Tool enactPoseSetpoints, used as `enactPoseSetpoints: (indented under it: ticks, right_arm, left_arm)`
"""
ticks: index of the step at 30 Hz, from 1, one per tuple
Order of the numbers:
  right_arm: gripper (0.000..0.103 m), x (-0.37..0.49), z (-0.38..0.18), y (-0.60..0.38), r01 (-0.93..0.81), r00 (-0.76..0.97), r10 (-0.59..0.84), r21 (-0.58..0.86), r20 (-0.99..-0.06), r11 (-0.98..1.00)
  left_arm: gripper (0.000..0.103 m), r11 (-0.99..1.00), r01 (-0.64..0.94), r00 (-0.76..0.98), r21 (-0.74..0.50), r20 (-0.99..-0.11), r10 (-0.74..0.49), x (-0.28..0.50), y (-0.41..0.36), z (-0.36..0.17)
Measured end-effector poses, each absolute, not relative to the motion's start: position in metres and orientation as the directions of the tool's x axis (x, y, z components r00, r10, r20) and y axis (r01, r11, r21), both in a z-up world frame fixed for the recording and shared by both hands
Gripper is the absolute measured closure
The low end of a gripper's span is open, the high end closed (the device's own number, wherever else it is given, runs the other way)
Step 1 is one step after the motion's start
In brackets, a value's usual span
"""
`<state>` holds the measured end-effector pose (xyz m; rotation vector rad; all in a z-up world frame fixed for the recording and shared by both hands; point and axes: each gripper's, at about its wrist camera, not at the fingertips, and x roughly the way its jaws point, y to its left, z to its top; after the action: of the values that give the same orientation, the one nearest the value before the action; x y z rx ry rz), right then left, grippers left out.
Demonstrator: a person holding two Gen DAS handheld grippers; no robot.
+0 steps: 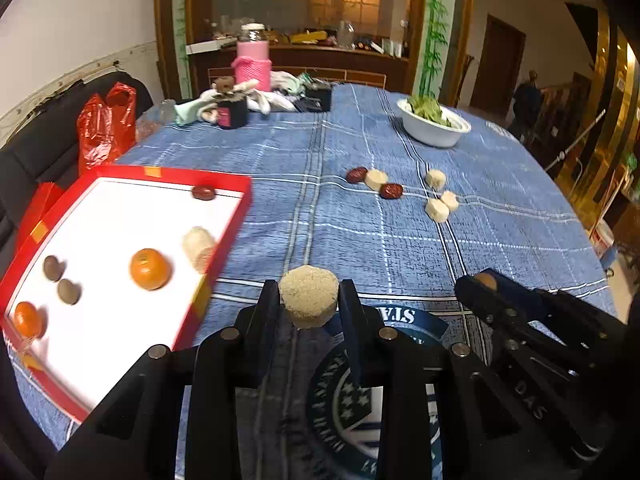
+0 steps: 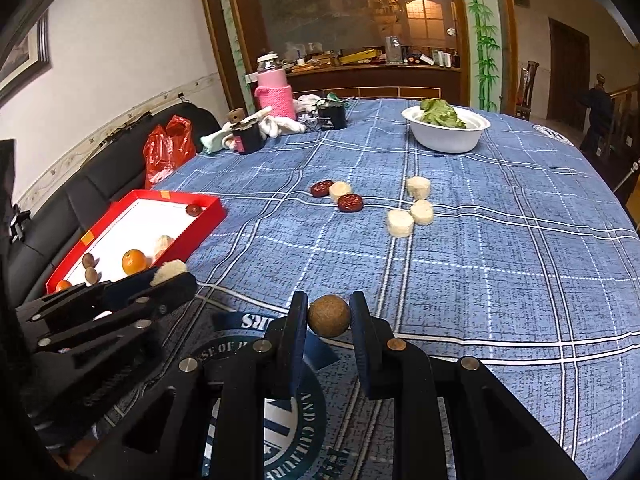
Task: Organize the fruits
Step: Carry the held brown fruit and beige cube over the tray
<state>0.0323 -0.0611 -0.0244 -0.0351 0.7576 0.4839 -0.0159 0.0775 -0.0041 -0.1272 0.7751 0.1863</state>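
My left gripper (image 1: 309, 294) is shut on a beige round slice (image 1: 309, 295), held above the blue cloth just right of the red tray (image 1: 224, 248). The tray holds two oranges (image 1: 150, 269), two brown round fruits (image 1: 54, 268), a red date (image 1: 203, 192) and a beige slice (image 1: 199, 246). My right gripper (image 2: 329, 315) is shut on a brown round fruit (image 2: 329, 316) above the cloth; it also shows in the left wrist view (image 1: 480, 284). Two red dates (image 2: 350, 203) and several beige slices (image 2: 400, 223) lie mid-table.
A white bowl of greens (image 2: 446, 136) stands at the far right. A pink-sleeved jar (image 2: 275, 94), black boxes (image 2: 248, 138) and cloths sit at the far edge. A red plastic bag (image 2: 166, 150) lies on the black sofa at left.
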Motion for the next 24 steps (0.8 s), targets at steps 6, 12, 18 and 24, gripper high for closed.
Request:
enactPoseSetpoints:
  ticks: [6, 12, 18, 24]
  right_arm:
    - [0.081, 0.021, -0.028, -0.047, -0.483, 0.595, 0.449, 0.15, -0.666, 0.863]
    - [0.081, 0.007, -0.029, -0.029, -0.539, 0.562, 0.495, 0.161, -0.662, 0.827]
    - [0.081, -0.002, -0.01, 0.004, -0.627, 0.541, 0.571, 0.157, -0.618, 0.763]
    - [0.082, 0.004, 0.0, 0.058, -0.698, 0.491, 0.632, 0.163, -0.6, 0.697]
  left_arm:
    - [0.075, 0.964, -0.254, 0.721, -0.077, -0.68, 0.136, -0.04, 0.098, 0.006]
    - [0.075, 0.946, -0.313, 0.715, -0.09, -0.677, 0.172, -0.055, 0.123, 0.009]
    - [0.075, 0.895, -0.439, 0.668, -0.08, -0.695, 0.266, -0.057, 0.165, 0.004]
    - [0.075, 0.842, -0.532, 0.617, -0.09, -0.722, 0.313, -0.061, 0.205, -0.006]
